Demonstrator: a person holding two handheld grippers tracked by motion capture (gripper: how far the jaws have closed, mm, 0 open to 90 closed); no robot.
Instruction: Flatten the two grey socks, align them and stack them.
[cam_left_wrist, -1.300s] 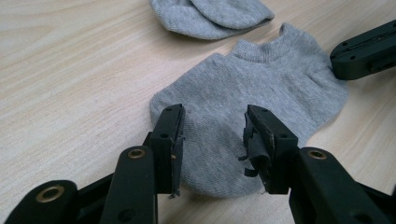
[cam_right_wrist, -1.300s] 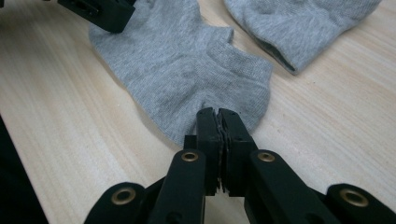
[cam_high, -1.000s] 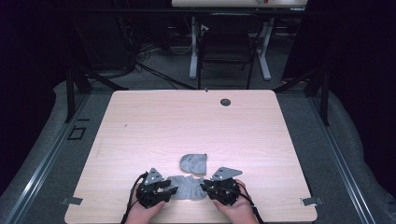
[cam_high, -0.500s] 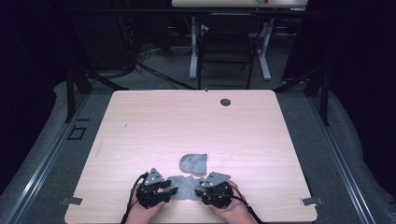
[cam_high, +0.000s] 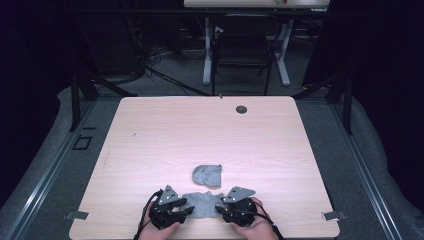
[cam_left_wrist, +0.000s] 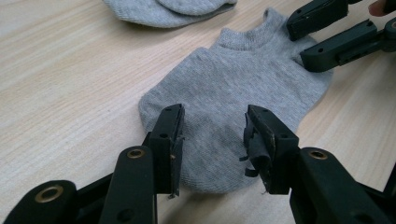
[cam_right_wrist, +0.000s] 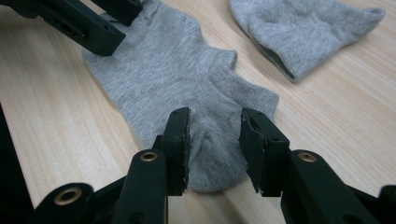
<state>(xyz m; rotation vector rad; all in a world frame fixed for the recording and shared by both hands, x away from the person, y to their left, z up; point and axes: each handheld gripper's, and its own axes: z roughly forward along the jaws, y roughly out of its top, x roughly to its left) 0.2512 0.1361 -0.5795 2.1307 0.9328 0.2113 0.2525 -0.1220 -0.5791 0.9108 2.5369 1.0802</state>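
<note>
A: Where is the flat grey sock (cam_high: 202, 205) lying now?

B: It is lying on the bench (cam_high: 165, 135) at about 6 o'clock, near the front edge, between the two grippers. The left gripper (cam_left_wrist: 212, 135) is standing over its rounded toe end, and its jaws are spread, one on each side of the cloth, not pinching it. The right gripper (cam_right_wrist: 214, 140) is doing the same at the other end, near the cuff; its jaws are also spread over the fabric.

A: And the second sock (cam_high: 208, 174)?

B: It is sitting just beyond the first one, toward 12 o'clock, folded or bunched into a small rounded shape. The two socks are near each other, but I cannot tell if they are touching.

A: How far is the work going, in your opinion?

B: I am judging that it is in an early stage. One sock is looking already folded or set aside; the flat one is not yet gripped. Closing both jaws on its ends and then folding or pairing it is remaining.

A: Are any containers on the bench?

B: I am seeing no box or basket, only a small dark round spot (cam_high: 241, 109) near the far edge.
</note>
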